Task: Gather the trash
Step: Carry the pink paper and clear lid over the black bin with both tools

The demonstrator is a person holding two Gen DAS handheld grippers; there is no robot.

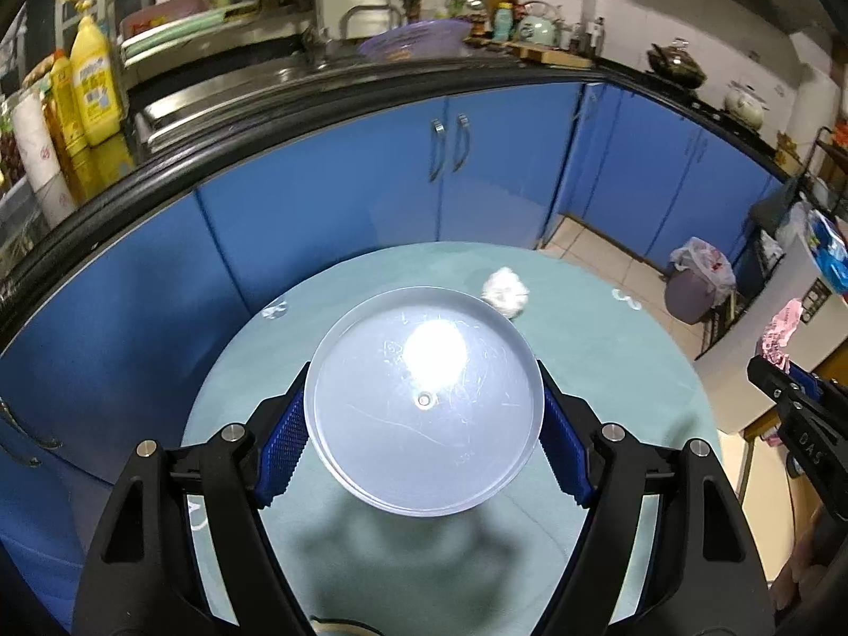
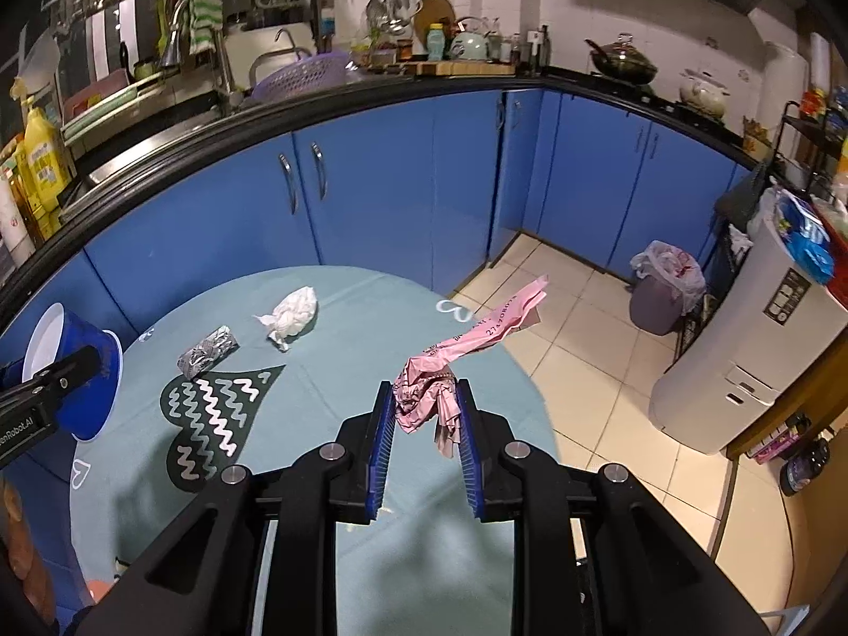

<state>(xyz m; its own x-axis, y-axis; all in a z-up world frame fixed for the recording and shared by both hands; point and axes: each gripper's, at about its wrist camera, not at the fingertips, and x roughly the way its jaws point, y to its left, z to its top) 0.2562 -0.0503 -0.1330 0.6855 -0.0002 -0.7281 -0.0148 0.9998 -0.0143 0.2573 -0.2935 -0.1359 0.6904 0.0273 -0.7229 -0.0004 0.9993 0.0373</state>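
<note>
My left gripper (image 1: 424,413) is shut on a blue plastic cup (image 1: 424,403), seen bottom-on in the left wrist view; in the right wrist view the cup (image 2: 90,376) hangs tilted at the table's left edge. My right gripper (image 2: 426,408) is shut on a crumpled pink paper strip (image 2: 456,365) and holds it above the table. A crumpled white tissue (image 2: 291,315) and a crushed silver foil packet (image 2: 206,352) lie on the teal round table (image 2: 339,381). The tissue also shows in the left wrist view (image 1: 506,291).
Blue kitchen cabinets (image 2: 371,180) curve behind the table. A grey bin lined with a bag (image 2: 662,286) stands on the tiled floor at the right, beside a white appliance (image 2: 742,350). A dark heart print with zigzags (image 2: 212,418) marks the tablecloth.
</note>
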